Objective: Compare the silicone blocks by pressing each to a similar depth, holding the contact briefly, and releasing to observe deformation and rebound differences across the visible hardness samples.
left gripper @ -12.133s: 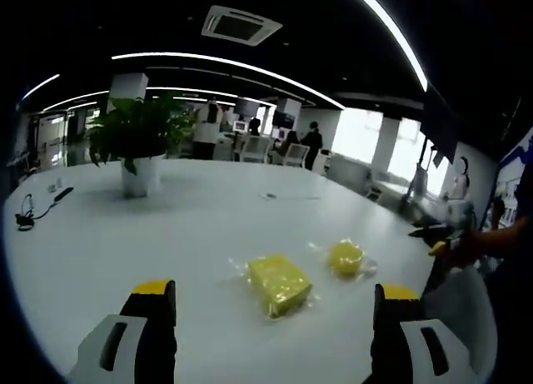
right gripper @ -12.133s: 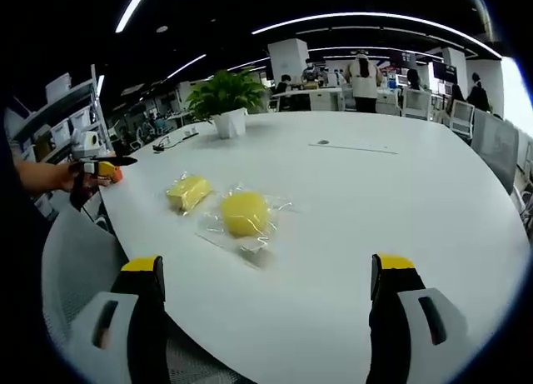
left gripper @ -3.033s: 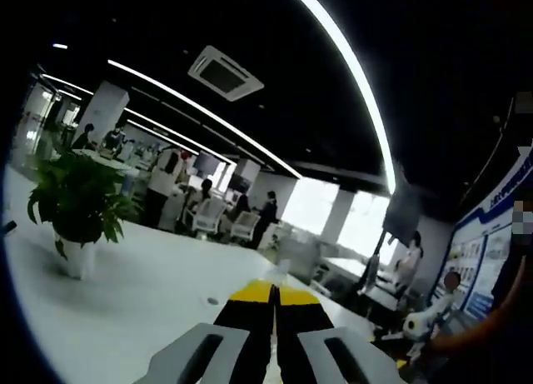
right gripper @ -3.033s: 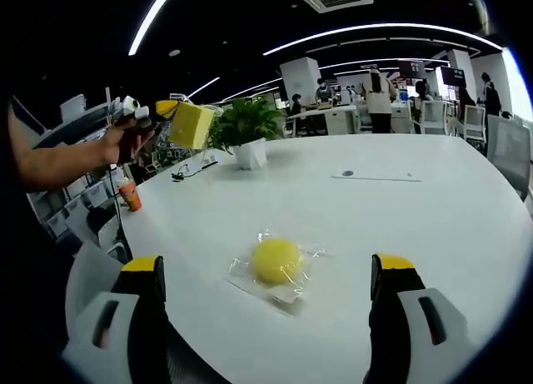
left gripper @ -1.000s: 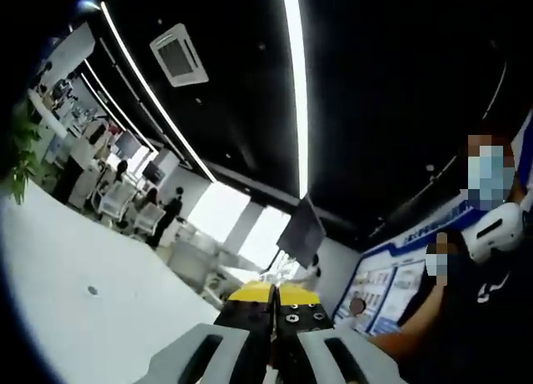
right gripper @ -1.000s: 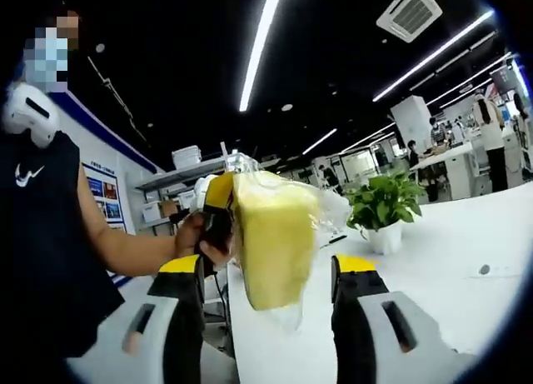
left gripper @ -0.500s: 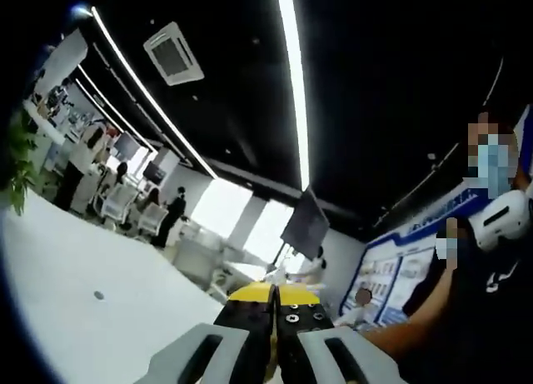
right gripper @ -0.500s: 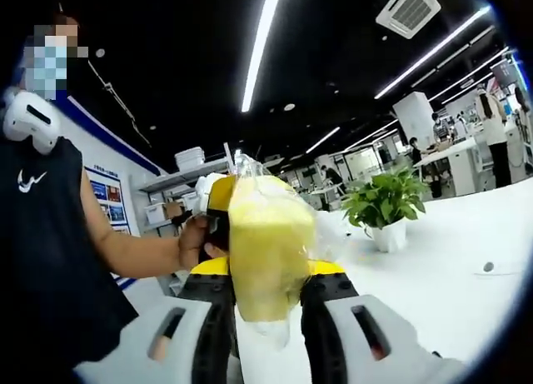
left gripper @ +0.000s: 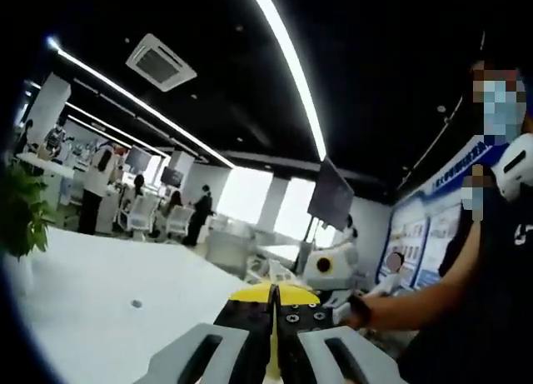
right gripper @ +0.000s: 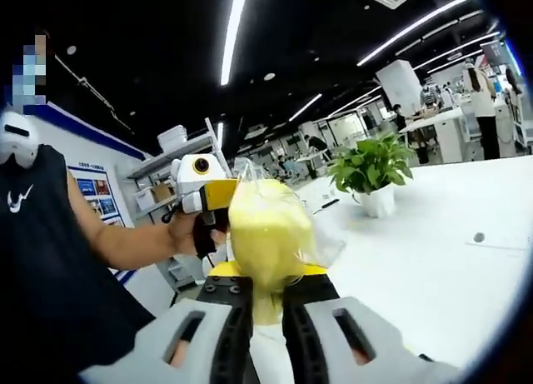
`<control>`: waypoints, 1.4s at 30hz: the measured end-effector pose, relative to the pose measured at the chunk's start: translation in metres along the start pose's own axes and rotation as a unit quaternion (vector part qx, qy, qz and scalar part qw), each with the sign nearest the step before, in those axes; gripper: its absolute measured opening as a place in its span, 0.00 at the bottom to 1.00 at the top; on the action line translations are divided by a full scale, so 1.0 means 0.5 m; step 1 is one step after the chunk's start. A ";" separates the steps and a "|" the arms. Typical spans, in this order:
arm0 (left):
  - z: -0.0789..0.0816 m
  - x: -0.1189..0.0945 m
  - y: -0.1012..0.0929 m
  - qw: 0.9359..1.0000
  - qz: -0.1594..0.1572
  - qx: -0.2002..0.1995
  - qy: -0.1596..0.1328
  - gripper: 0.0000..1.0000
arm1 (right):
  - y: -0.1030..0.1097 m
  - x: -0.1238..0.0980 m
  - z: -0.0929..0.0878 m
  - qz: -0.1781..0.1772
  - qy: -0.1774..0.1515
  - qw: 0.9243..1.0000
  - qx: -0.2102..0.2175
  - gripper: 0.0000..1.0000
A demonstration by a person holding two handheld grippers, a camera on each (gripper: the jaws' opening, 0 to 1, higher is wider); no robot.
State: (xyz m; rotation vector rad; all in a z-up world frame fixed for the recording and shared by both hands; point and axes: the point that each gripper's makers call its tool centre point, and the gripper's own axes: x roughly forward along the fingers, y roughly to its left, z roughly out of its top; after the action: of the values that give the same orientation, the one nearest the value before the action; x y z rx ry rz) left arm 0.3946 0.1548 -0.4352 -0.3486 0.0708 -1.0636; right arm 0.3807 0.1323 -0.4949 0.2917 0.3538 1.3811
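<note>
A soft yellow silicone block (right gripper: 262,226) in a clear plastic wrap is held up in the air in the right gripper view. My right gripper (right gripper: 266,277) is shut on its lower part, jaws nearly together, and the block bulges above them. My left gripper (right gripper: 215,197) comes in from the left, held by a hand, and grips the block's upper left edge. In the left gripper view my left gripper (left gripper: 274,294) is shut, with a thin yellow sliver between the jaws.
A large white table (right gripper: 433,259) spreads out to the right with a potted plant (right gripper: 371,172) on it. The person's bare arm (right gripper: 125,242) and dark shirt stand at the left. The table (left gripper: 100,292) and an arm (left gripper: 416,301) appear in the left gripper view.
Over the last second my right jaws closed from either side of the block to a tight pinch, squashing its lower part. The left gripper kept its hold while both views shifted.
</note>
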 end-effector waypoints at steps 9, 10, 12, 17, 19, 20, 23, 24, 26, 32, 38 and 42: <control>-0.006 -0.002 0.010 1.000 0.008 0.016 0.014 0.00 | 0.004 0.002 -0.009 0.004 0.021 1.000 0.005 0.02; -0.007 -0.003 0.008 1.000 0.007 0.022 0.015 0.00 | 0.006 0.002 -0.009 0.005 0.022 1.000 0.002 0.02; -0.010 -0.007 0.002 0.999 0.003 0.038 0.016 0.00 | 0.008 0.001 -0.012 0.010 0.027 1.000 -0.001 0.02; -0.027 -0.008 0.007 0.999 0.016 0.021 0.037 0.00 | 0.001 -0.001 -0.027 0.013 0.040 0.999 0.002 0.01; -0.029 -0.008 0.010 0.999 0.019 0.023 0.036 0.00 | 0.001 0.001 -0.031 0.015 0.043 0.999 0.006 0.01; -0.031 -0.010 0.011 0.999 0.022 0.028 0.036 0.00 | 0.002 0.002 -0.032 0.018 0.044 0.999 0.007 0.01; -0.031 -0.015 0.008 0.999 0.019 0.026 0.025 0.00 | 0.002 0.003 -0.031 0.024 0.039 0.999 0.004 0.01; -0.033 -0.015 0.007 0.999 0.021 0.032 0.026 0.00 | -0.001 0.004 -0.035 0.019 0.041 0.999 -0.004 0.01; -0.041 -0.016 0.013 0.998 0.029 0.043 0.036 0.00 | -0.002 0.005 -0.041 0.014 0.047 0.999 -0.005 0.01; -0.047 -0.019 0.019 0.998 0.038 0.035 0.030 0.00 | -0.001 0.008 -0.046 0.009 0.056 0.998 -0.002 0.01; -0.060 -0.029 0.025 0.997 0.055 0.017 0.049 0.00 | 0.019 0.017 -0.063 0.026 0.066 0.997 0.020 0.02; -0.065 -0.033 0.028 0.997 0.064 0.014 0.050 0.00 | 0.008 0.019 -0.066 0.007 0.067 0.998 -0.005 0.02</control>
State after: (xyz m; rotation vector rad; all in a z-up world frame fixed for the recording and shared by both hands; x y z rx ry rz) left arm 0.3910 0.1673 -0.4718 -0.2614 0.1658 -0.9544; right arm 0.3648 0.1420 -0.5241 0.1937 0.4566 1.4196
